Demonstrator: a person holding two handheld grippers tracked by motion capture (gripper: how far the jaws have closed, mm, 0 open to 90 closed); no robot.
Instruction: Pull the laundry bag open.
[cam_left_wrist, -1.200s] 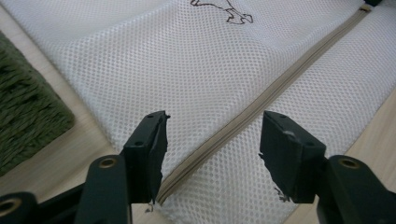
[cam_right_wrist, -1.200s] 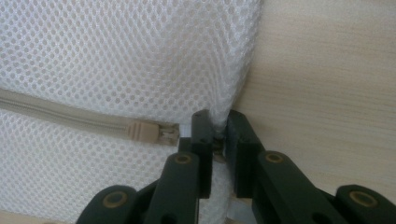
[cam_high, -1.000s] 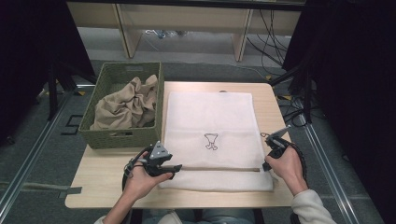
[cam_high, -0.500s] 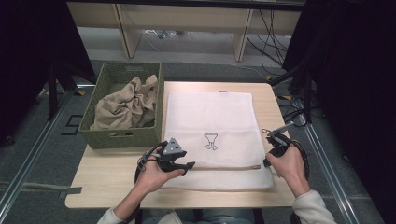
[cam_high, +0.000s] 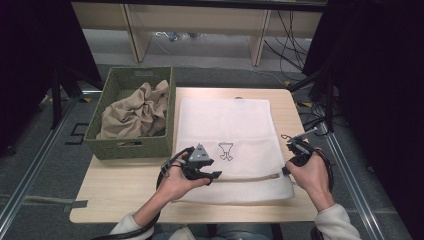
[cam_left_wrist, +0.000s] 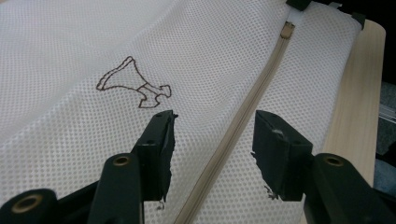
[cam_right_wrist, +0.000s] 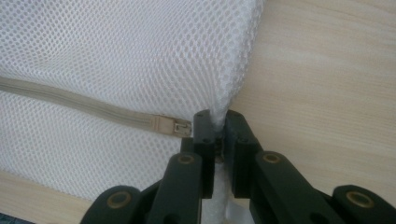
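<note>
Left gripper (cam_high: 212, 175) hovers over my white mesh laundry bag (cam_high: 225, 125) on the table (cam_high: 125, 192). Its own view: jaws half apart, just been closing, straddling the zipper (cam_left_wrist: 243, 121) untouched. Right gripper (cam_right_wrist: 217, 128) pinches the bag's edge.

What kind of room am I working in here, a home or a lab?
Most likely a lab or recording workspace, not a home: a small light wooden table stands on a grey floor with metal floor rails, loose black cables trail behind it, and dark curtains hang on both sides.
</note>
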